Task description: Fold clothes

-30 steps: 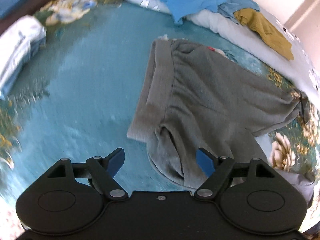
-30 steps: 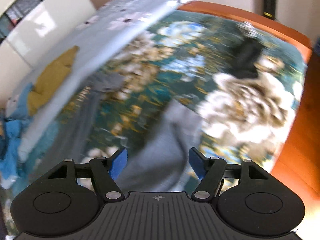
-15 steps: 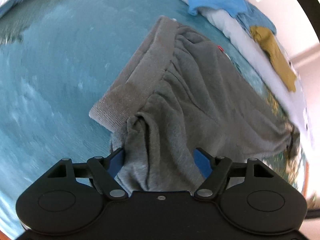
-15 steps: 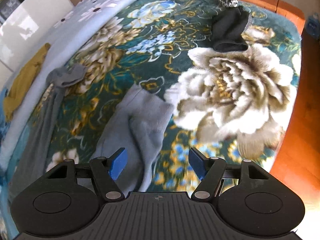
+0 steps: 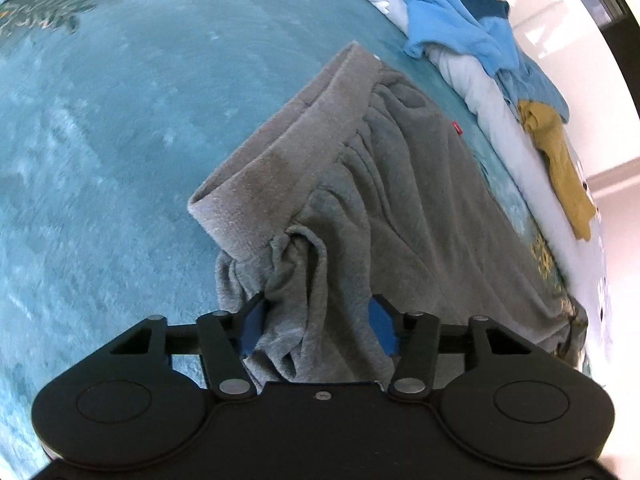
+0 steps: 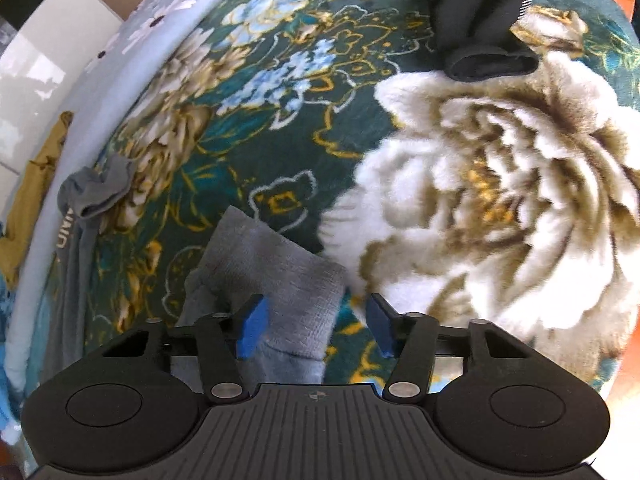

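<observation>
Grey trousers lie flat on the teal blanket, waistband twd the plain part, legs running to the flowered part. Left gripper has just been closing, w/ bunched cloth below the waistband between its 2 blue pads; the near pad touches the cloth, the other looks not pressing yet, so no firm grip. Right gripper, also closing, is half open over the leg cuff, which sits between the jaws, not clamped. Probably 2 ends are taken so the trousers can fold lengthwise.
</observation>
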The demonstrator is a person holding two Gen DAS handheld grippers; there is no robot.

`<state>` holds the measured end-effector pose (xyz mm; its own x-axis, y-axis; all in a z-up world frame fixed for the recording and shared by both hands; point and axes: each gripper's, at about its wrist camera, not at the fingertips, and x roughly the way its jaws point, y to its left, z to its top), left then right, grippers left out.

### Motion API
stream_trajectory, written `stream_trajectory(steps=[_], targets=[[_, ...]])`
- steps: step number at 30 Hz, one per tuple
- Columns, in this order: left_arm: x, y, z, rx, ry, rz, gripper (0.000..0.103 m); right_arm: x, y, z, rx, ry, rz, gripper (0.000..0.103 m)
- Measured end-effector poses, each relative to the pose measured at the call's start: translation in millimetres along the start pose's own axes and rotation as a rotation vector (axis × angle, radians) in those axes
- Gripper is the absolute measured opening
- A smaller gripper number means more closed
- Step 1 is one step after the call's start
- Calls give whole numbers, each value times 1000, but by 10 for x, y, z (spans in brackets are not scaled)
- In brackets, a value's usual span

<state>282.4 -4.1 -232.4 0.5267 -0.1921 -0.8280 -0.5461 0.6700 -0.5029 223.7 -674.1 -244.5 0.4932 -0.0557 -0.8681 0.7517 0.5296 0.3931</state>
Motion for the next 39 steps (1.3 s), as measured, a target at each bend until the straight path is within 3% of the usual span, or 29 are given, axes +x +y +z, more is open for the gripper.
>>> stream_trajectory(steps=[3, 5, 7, 11, 17, 20, 30, 34, 37, 39], targets=[[-49, 26, -21, -32, -19, -18, 41, 38, 79, 30, -32, 14, 0, 18], [-64, 39, -37, -42, -26, -13, 31, 36, 165, 36, -60, 15, -9, 10], [-75, 50, -49, -48, -33, 4, 19, 19, 237, 61, -75, 24, -6, 7], [-161, 64, -71, -48, -80, 45, 9, -134, 399, 83, -143, 1, 26, 6], [-486, 69, -53, -3, -178, 72, 7, -554, 466, 277, -175, -150, 34, 4], [-603, 137, -45, 18, -198, 85, 7, -667, 367, 391, -175, -182, 15, 4], [-412, 335, -189, 65, -152, 181, 8, -298, -146, 239, -154, -85, -133, 4], [-340, 310, -194, 68, -139, 202, 9, -195, -209, 146, -165, -58, -142, 4], [-386, 249, -190, 109, -130, 214, 18, -239, -172, 153, -186, -61, -136, 5], [-438, 193, -176, 132, -116, 223, 20, -302, -133, 169, -202, -71, -139, 17]])
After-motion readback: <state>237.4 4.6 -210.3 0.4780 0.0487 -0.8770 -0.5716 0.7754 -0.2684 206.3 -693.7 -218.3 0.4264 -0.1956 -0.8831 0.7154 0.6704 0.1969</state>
